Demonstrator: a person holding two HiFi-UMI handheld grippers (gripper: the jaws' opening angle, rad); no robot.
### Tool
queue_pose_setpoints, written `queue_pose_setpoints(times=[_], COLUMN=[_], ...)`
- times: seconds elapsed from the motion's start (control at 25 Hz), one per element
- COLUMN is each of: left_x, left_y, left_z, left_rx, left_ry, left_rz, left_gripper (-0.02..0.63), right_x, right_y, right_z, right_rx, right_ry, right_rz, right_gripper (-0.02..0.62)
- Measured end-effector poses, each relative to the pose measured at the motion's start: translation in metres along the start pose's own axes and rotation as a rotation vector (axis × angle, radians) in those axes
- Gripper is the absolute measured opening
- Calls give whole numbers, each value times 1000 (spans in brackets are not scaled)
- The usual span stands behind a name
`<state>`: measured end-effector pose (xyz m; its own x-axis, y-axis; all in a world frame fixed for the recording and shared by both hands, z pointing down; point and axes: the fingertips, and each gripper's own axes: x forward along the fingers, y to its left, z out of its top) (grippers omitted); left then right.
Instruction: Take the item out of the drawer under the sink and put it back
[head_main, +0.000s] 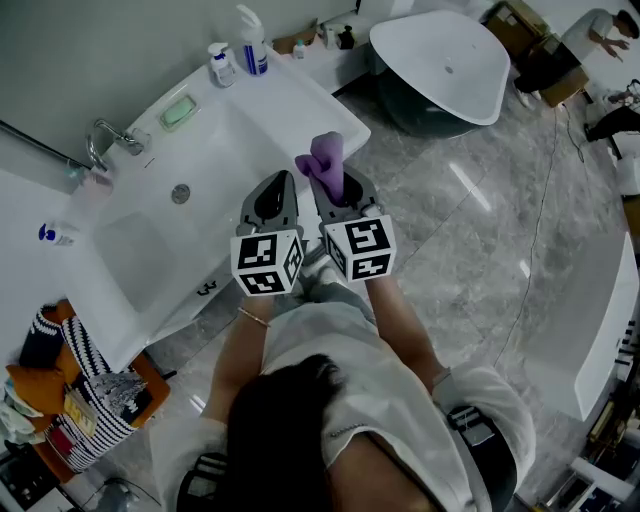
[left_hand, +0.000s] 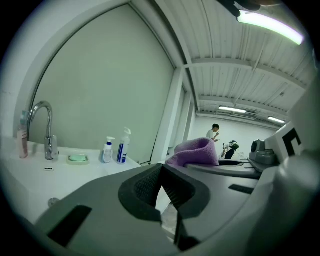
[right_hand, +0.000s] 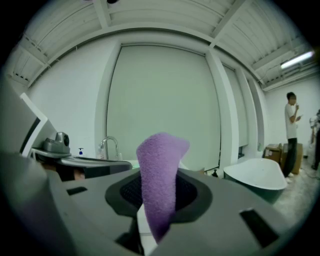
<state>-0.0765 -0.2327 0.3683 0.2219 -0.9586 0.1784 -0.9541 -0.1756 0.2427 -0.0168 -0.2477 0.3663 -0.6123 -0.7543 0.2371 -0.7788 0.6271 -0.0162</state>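
Observation:
In the head view, a purple cloth (head_main: 325, 160) sticks up from my right gripper (head_main: 337, 187), which is shut on it above the front right corner of the white sink vanity (head_main: 300, 100). In the right gripper view the cloth (right_hand: 159, 175) stands upright between the pads of the right gripper (right_hand: 157, 192). My left gripper (head_main: 279, 185) is close beside it on the left, level with it. Its fingertips meet with nothing between them (left_hand: 161, 167). The cloth (left_hand: 197, 151) shows to its right. A dark handle (head_main: 207, 288) marks the vanity front below the basin.
A faucet (head_main: 110, 135), a green soap dish (head_main: 180, 110) and two pump bottles (head_main: 252, 45) stand along the sink's back. A white bathtub (head_main: 445, 60) lies at the upper right. A basket with striped fabric (head_main: 80, 390) sits on the floor at the lower left. A person (right_hand: 291, 125) stands far off.

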Motion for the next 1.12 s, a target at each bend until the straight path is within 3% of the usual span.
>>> queue_pose_setpoints(times=[1.12], left_x=[-9], left_y=[8], left_z=[-18], left_rx=[-20], left_ry=[39], left_rz=[15], left_gripper=[3], right_x=[1], right_y=[14], right_z=[-9], right_rx=[-1], right_ry=[17], right_rz=[24], right_gripper=[112])
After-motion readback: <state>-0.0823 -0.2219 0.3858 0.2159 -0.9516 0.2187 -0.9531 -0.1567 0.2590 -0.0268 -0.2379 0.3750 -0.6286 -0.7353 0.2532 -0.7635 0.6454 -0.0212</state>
